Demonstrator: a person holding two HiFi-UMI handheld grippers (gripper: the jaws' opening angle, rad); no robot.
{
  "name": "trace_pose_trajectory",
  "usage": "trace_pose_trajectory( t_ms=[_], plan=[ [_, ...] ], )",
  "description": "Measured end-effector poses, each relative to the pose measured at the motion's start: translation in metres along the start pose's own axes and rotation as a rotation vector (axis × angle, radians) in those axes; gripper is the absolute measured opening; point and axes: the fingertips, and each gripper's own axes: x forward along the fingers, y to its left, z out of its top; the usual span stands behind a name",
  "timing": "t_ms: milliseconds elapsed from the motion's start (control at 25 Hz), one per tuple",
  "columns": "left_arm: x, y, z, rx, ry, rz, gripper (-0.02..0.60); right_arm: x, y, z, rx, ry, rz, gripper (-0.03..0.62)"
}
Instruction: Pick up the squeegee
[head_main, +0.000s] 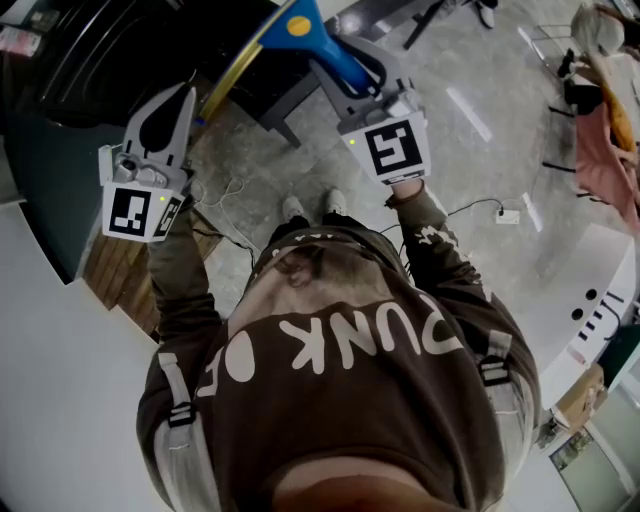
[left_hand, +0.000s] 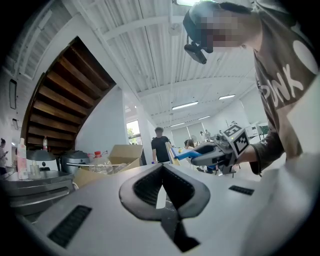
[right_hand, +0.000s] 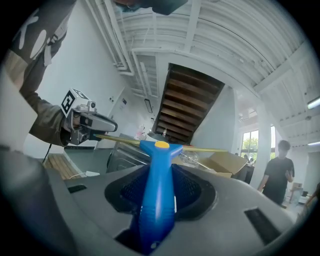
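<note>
The squeegee has a blue handle (head_main: 335, 60) with a yellow dot and a long yellow-edged blade (head_main: 232, 72). My right gripper (head_main: 345, 65) is shut on the handle and holds it level in the air, blade end forward. In the right gripper view the handle (right_hand: 157, 190) runs up between the pads and the blade (right_hand: 120, 141) lies crosswise ahead. My left gripper (head_main: 185, 92) hovers to the left, shut with nothing in it; its tips (left_hand: 162, 167) meet. From the left gripper view the squeegee (left_hand: 184, 155) and right gripper (left_hand: 212, 152) show at the right.
A dark table (head_main: 120, 50) lies ahead below the grippers. A cardboard box (left_hand: 120, 155), a bottle (left_hand: 100, 160) and metal pots (left_hand: 45, 162) stand on a counter. A person (left_hand: 161, 145) stands farther off. A wooden staircase (left_hand: 65, 100) rises at left. A power strip (head_main: 508, 215) lies on the floor.
</note>
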Motion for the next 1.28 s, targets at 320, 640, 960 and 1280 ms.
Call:
trace_pose_trajectory(
  t_ms=[320, 640, 960, 1280],
  plan=[
    [-0.005, -0.002, 0.007, 0.021, 0.01, 0.01, 0.002, -0.014, 0.001, 0.007, 0.001, -0.042, 0.005, 0.143],
    [-0.007, -0.001, 0.009, 0.029, 0.019, 0.01, 0.002, -0.023, 0.007, 0.016, -0.005, -0.089, 0.029, 0.143],
    [-0.007, 0.002, 0.005, 0.024, 0.029, 0.009, 0.002, -0.021, 0.008, 0.011, 0.011, -0.096, 0.041, 0.143],
    [-0.006, 0.008, 0.001, 0.023, 0.028, 0.0, 0.002, -0.014, 0.009, 0.01, 0.025, -0.098, 0.038, 0.143]
  ],
)
